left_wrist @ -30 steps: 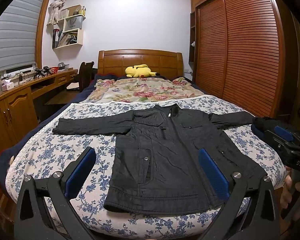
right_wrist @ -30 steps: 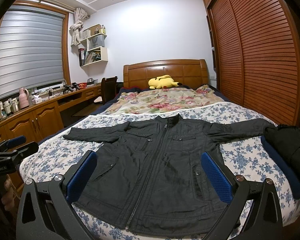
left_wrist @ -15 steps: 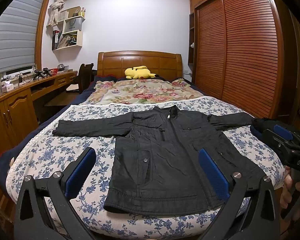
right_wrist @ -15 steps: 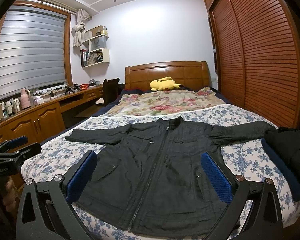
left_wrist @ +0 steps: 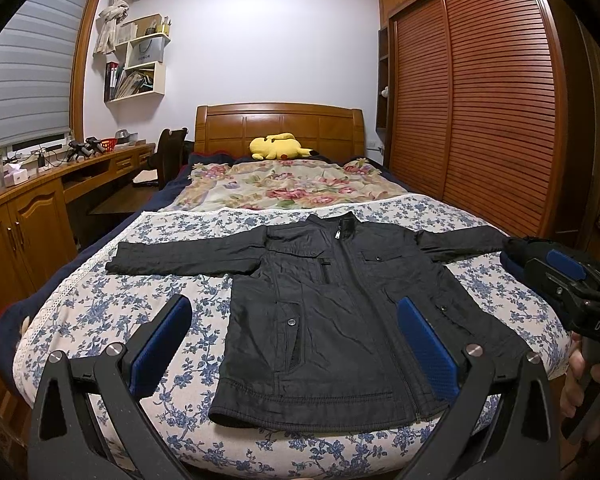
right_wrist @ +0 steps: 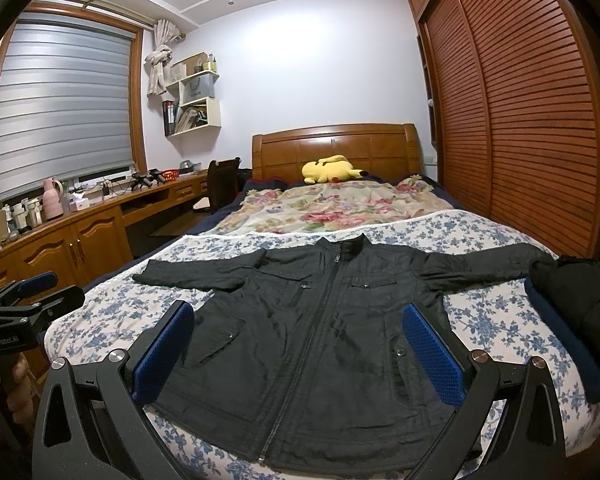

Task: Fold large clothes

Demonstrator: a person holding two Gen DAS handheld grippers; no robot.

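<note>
A black zip-up jacket [left_wrist: 340, 312] lies flat and face up on the blue-flowered bedspread [left_wrist: 100, 312], both sleeves spread out sideways. My left gripper [left_wrist: 294, 344] hovers open above the foot of the bed, its blue pads framing the jacket's left half without touching it. In the right wrist view the jacket [right_wrist: 320, 340] lies centred between the blue pads of my right gripper [right_wrist: 298, 350], which is also open and holds nothing. Each camera catches the other gripper at its edge, the right gripper [left_wrist: 568, 276] and the left gripper [right_wrist: 28, 296], held by a hand.
A folded dark garment [right_wrist: 576, 300] rests on the bed's right edge by the jacket's sleeve. A yellow plush toy [left_wrist: 278, 146] lies at the wooden headboard. A slatted wardrobe [left_wrist: 492, 100] stands to the right, and a wooden desk [left_wrist: 40, 200] with a chair to the left.
Both grippers have backed away and risen slightly, so the jacket sits a little farther off in both views. The jacket has not moved and both grippers stay open.
</note>
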